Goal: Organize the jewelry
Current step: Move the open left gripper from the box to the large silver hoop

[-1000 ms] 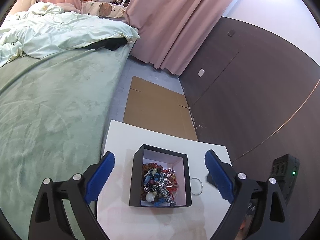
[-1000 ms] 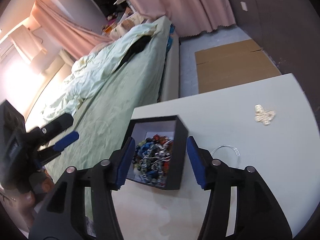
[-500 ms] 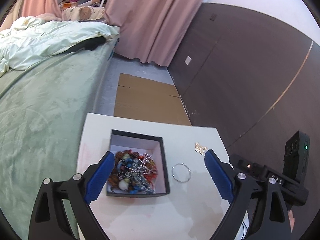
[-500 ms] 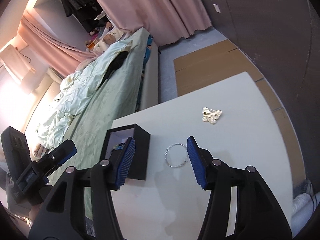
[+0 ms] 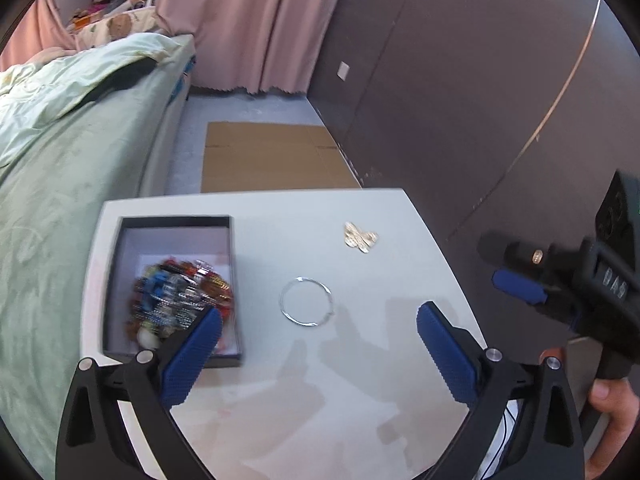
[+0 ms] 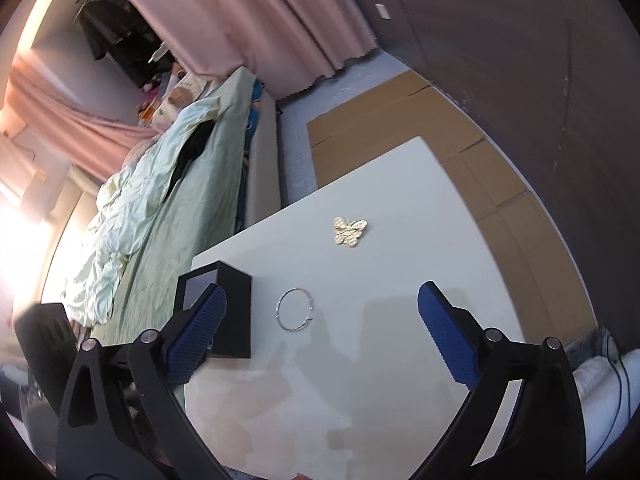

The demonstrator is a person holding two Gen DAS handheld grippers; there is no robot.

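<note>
On the white worktop (image 5: 280, 420), a thin silver bangle (image 5: 306, 301) lies loose just right of the black box (image 5: 176, 222), which already holds a heap of mixed beads and chains (image 5: 180, 296). Farther back sits a gold butterfly piece (image 5: 360, 237), also outside the box. So the task looks partly done: most jewelry is boxed and these two pieces are left. Both the left tongs (image 5: 316, 354) and the right tongs (image 6: 320, 336) hang wide apart, holding nothing, above the bangle. Nothing blocks it, though it lies flat and thin. A green bed (image 5: 60, 160) borders the worktop; flattened cardboard (image 5: 272, 160) covers the floor beyond.
</note>
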